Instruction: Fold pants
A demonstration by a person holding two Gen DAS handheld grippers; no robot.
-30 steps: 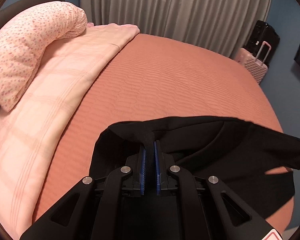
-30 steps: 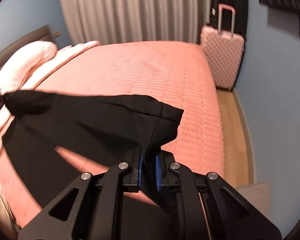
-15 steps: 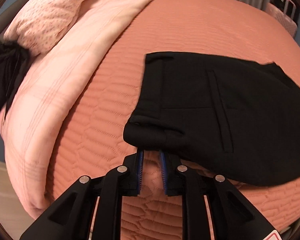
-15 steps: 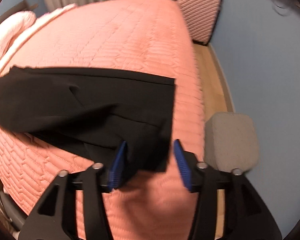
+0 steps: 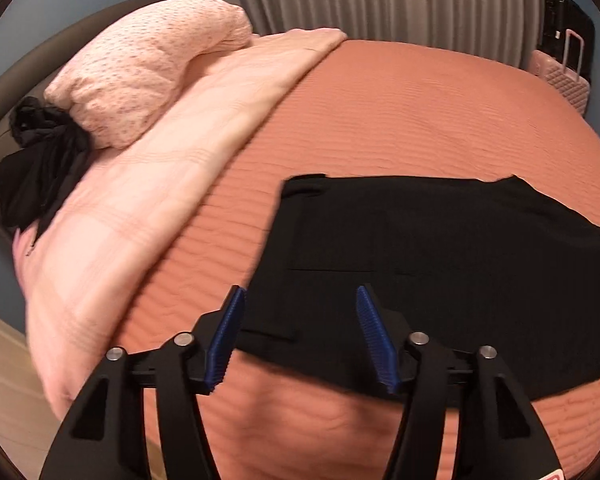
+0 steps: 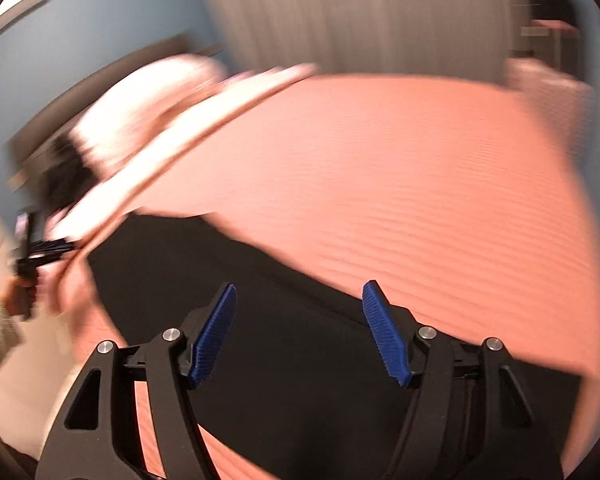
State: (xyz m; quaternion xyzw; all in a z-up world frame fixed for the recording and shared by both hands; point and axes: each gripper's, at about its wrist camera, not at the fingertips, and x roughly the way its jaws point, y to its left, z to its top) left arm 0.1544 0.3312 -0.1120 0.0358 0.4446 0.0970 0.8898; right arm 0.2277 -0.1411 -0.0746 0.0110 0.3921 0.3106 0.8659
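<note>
A blue-walled bedroom with grey curtains (image 5: 380, 0) holds a bed (image 5: 400, 120) under a salmon quilted cover. The left wrist view, the sharper one, shows at far left a dark bundle of clothing (image 5: 40, 156) beside a speckled pink pillow (image 5: 140, 68), then a pale pink blanket (image 5: 148, 200), and at far right a pink suitcase (image 5: 560, 76). The black pants (image 5: 440, 272) lie flat on the cover near the bed's front edge. The left hand-held gripper (image 5: 300, 336) hovers over their near left corner, jaws spread wide, holding nothing. The right wrist view is motion-blurred — the pillow and blanket smear white — yet only it shows the person's hand (image 6: 20, 300) at the left edge. Its right hand-held gripper (image 6: 300, 332) also gapes open above the pants (image 6: 300, 360).
</note>
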